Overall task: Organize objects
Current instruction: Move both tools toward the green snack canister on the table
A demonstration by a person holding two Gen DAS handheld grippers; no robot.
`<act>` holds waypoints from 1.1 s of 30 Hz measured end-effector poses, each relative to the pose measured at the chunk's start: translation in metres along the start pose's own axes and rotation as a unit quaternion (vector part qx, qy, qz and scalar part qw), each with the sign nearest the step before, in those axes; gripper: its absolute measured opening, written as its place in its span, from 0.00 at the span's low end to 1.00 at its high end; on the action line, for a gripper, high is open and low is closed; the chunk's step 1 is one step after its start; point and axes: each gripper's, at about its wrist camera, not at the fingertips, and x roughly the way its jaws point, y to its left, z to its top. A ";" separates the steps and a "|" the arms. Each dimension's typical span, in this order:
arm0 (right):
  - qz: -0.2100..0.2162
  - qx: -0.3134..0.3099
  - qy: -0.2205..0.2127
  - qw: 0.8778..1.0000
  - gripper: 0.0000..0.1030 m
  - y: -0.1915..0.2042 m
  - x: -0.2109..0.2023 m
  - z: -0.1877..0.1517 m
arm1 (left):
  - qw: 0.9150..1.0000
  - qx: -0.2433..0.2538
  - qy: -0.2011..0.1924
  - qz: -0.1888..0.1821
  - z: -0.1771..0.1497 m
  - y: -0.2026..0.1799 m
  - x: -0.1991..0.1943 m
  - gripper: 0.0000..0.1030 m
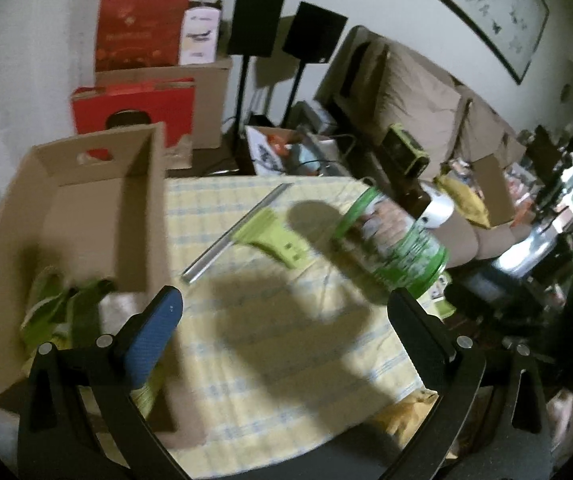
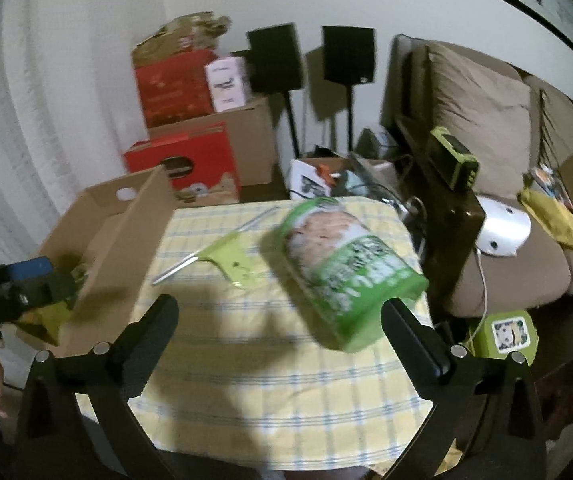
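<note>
A yellow cloth (image 2: 286, 380) with a blue-and-white check covers the desk, bearing a green-and-white printed snack bag (image 2: 342, 268), a lime-green tool (image 2: 230, 260) with a silver bar, and a plain brown cardboard box (image 2: 126, 240).

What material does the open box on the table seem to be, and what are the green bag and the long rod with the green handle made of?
Open box: brown corrugated cardboard, matte, with folded flaps and a punched handle hole.
Green bag: likely plastic film, glossy, printed and puffed.
Long rod: looks like metal, grey with a dull shine; its green handle seems moulded plastic. Blur leaves this uncertain.
</note>
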 end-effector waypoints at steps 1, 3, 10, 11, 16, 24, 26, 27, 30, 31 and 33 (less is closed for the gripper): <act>-0.003 0.006 0.001 1.000 0.99 -0.006 0.001 -0.001 | 1.000 0.001 -0.001 -0.005 0.005 -0.004 0.005 0.99; -0.009 0.021 0.000 1.000 0.99 -0.019 0.002 -0.004 | 1.000 0.004 0.001 -0.010 0.014 -0.011 0.018 0.99; -0.024 0.057 -0.002 0.998 0.99 -0.053 0.007 -0.008 | 0.999 0.025 0.020 -0.021 0.038 -0.039 0.066 0.97; -0.025 0.061 -0.002 0.998 0.99 -0.057 0.009 -0.009 | 0.999 0.024 0.024 -0.029 0.041 -0.041 0.073 0.97; -0.023 0.088 0.000 0.996 0.99 -0.074 0.017 -0.015 | 0.997 0.014 0.043 -0.058 0.055 -0.051 0.109 0.94; 0.013 0.142 0.018 0.990 0.86 -0.096 0.033 -0.021 | 0.994 0.032 0.058 -0.089 0.072 -0.070 0.157 0.92; 0.019 0.145 0.023 0.989 0.79 -0.096 0.037 -0.022 | 0.992 0.027 0.067 -0.103 0.075 -0.072 0.168 0.92; 0.020 0.145 0.026 0.989 0.74 -0.095 0.040 -0.022 | 0.991 0.022 0.073 -0.112 0.078 -0.073 0.174 0.89; 0.022 0.143 0.034 0.989 0.65 -0.092 0.046 -0.023 | 0.987 0.011 0.097 -0.131 0.081 -0.072 0.191 0.81; 0.023 0.142 0.036 0.989 0.64 -0.091 0.049 -0.024 | 0.986 0.006 0.102 -0.134 0.081 -0.070 0.196 0.80; 0.024 0.141 0.037 0.989 0.61 -0.090 0.052 -0.024 | 0.983 -0.004 0.108 -0.150 0.080 -0.066 0.201 0.78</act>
